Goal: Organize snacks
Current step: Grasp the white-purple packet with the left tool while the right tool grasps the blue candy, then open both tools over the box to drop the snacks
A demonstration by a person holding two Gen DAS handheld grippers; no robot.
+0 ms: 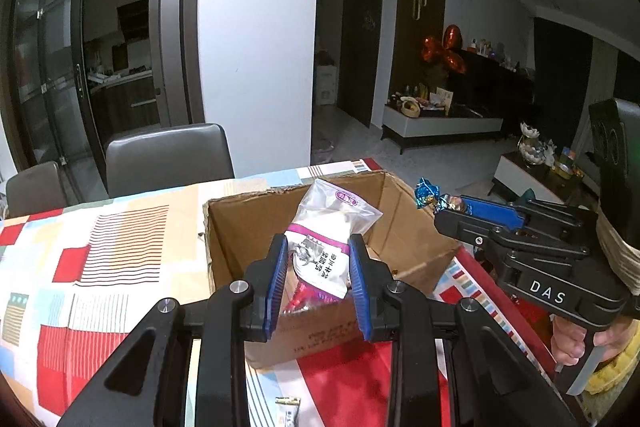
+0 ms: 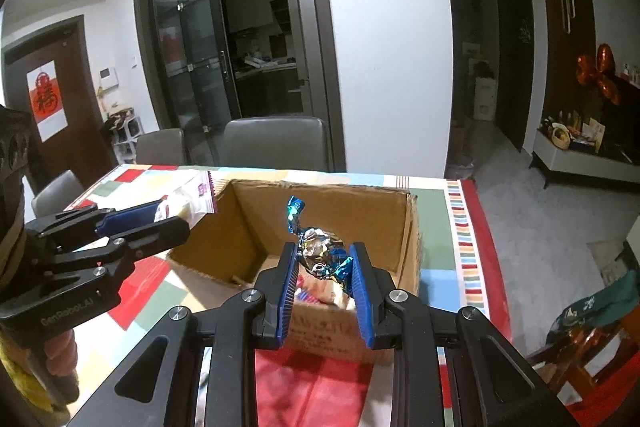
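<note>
An open cardboard box (image 1: 240, 227) stands on the patterned tablecloth; it also shows in the right wrist view (image 2: 404, 227). My left gripper (image 1: 319, 259) is shut on a white and purple snack packet (image 1: 328, 231) and holds it above the box's opening. In the right wrist view the left gripper (image 2: 168, 215) and the packet (image 2: 192, 195) are at the box's left rim. My right gripper (image 2: 325, 263) is shut on a blue and silver foil-wrapped candy (image 2: 320, 247) above the box. In the left wrist view the right gripper (image 1: 452, 211) holds the candy (image 1: 430, 195) over the box's right rim.
A small snack sachet (image 1: 289, 413) lies on the tablecloth (image 1: 100, 247) near the table's front edge. Grey chairs (image 1: 168, 155) stand behind the table. Pink wrappers lie inside the box (image 2: 312, 295). The table's right edge (image 2: 480, 227) drops to the floor.
</note>
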